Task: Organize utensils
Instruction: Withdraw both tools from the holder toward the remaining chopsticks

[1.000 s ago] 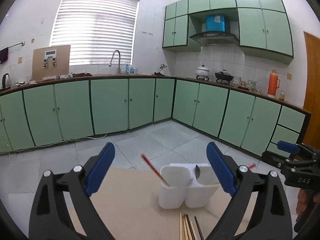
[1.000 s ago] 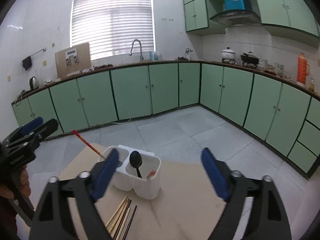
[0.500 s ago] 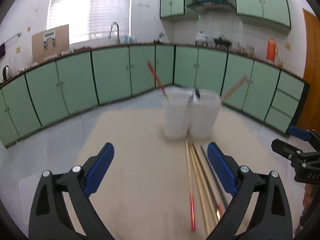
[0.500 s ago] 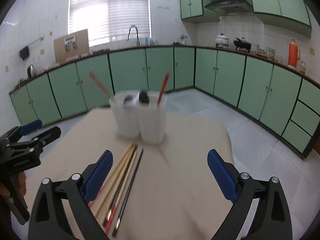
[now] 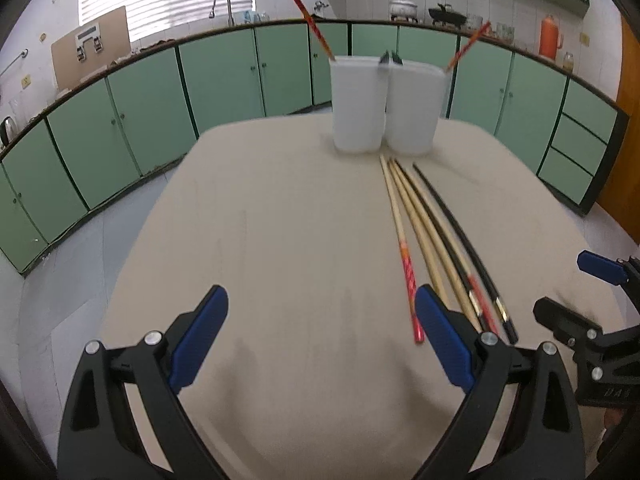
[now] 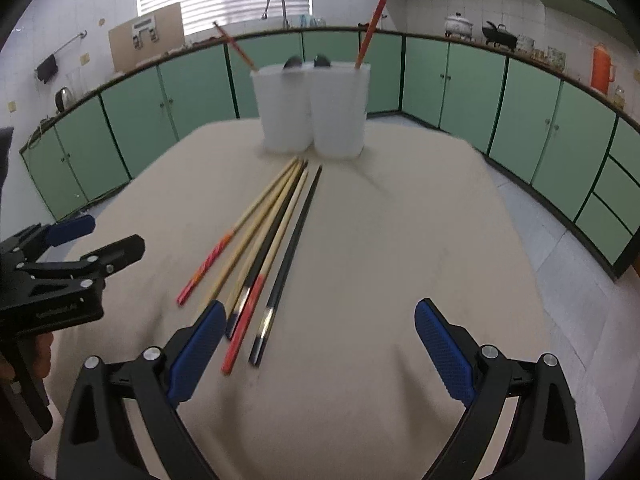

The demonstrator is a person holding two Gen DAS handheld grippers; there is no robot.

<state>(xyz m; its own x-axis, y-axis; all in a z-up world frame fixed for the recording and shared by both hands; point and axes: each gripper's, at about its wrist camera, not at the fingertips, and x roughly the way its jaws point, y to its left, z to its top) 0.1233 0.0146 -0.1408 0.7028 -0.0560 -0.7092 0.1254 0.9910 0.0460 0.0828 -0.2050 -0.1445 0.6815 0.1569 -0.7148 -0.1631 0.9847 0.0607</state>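
The beige tabletop [image 5: 260, 240] fills both views, wide and bare on its left half. At its far end stands the white two-compartment holder [image 6: 312, 108], one red chopstick leaning out of each side and dark spoon heads just peeking over the rim, though how many is hard to tell from here. In front of it lies the bundle of loose chopsticks [image 6: 264, 236], fanned toward the near edge, tips close to the holder's base.

Left tool [image 5: 320, 340] hovers low, fingers spread wide, nothing between them. Right tool [image 6: 316, 344] likewise spread and empty, the chopstick ends just off its left finger.

The smart play looks like this: single out the black chopstick [image 6: 294, 240] on the outside, straddle it mid-shaft, pinch squarely so it doesn't pivot, and avoid dragging its neighbours.
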